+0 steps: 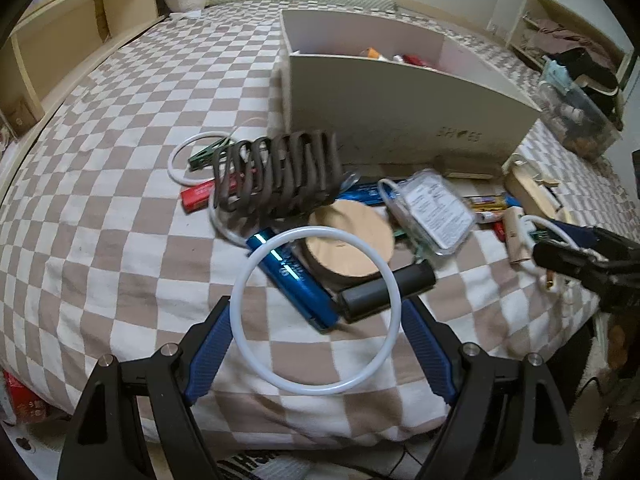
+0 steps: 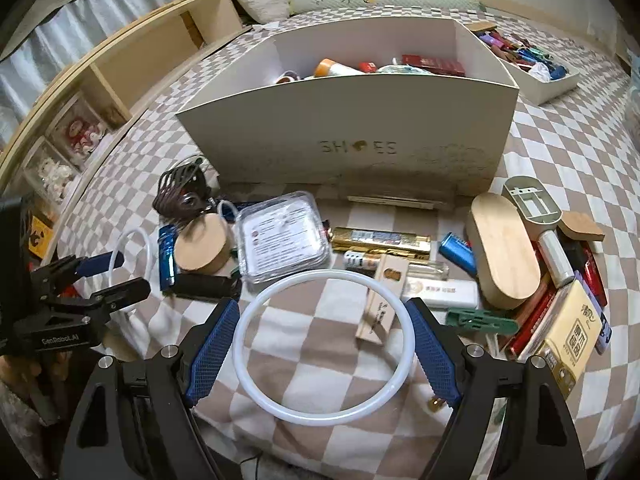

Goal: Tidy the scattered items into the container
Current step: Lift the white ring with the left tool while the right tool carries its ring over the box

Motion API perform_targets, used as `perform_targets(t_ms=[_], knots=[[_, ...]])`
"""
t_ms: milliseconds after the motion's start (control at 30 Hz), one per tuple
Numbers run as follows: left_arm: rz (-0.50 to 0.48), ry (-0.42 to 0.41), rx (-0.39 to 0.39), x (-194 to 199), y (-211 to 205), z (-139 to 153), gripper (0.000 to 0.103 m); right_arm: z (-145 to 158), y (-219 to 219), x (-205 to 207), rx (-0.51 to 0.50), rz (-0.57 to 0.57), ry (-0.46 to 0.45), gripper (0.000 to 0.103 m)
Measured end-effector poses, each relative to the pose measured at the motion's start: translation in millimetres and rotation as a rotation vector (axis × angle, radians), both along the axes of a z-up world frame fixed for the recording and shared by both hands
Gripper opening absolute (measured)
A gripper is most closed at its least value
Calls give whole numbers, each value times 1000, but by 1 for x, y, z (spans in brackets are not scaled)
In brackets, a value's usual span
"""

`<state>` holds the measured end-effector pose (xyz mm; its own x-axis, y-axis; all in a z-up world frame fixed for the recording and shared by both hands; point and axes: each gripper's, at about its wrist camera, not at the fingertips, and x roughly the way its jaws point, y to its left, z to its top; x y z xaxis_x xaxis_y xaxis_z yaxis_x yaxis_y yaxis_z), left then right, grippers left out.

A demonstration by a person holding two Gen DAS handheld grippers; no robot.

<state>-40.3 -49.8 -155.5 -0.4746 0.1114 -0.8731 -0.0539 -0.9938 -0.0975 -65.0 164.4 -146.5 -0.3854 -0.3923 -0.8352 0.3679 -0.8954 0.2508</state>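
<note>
1. The left tongs (image 1: pixel 316 344) pinch a white ring (image 1: pixel 318 324) across its width, blue pads (image 1: pixel 210 344) touching its rim on both sides.
2. The right tongs (image 2: pixel 324 346) pinch a second white ring (image 2: pixel 324 346) the same way.
3. The white box (image 2: pixel 352 128) marked "SHOES" stands on the checked bed (image 2: pixel 316 364), beyond both rings, already holding several items.
4. In front of the box lie a clear plastic case (image 2: pixel 282 242), a round wooden lid (image 2: pixel 200 248) and an oval wooden lid (image 2: pixel 504 250).
</note>
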Motion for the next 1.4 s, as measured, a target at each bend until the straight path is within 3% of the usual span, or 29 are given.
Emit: perform_targets(t_ms=[300, 767, 1167, 1400], knots=[[-55, 26, 83, 18, 20, 20, 83, 15, -4, 14, -31, 9, 35, 84], [-66, 157, 128, -3, 20, 81, 83, 71, 19, -6, -113, -53, 170, 84], [-77, 270, 119, -65, 28, 132, 83, 100, 27, -26, -176, -77, 230, 84], [-79, 282, 140, -109, 44, 137, 83, 96, 31, -33, -199, -87, 211, 84]])
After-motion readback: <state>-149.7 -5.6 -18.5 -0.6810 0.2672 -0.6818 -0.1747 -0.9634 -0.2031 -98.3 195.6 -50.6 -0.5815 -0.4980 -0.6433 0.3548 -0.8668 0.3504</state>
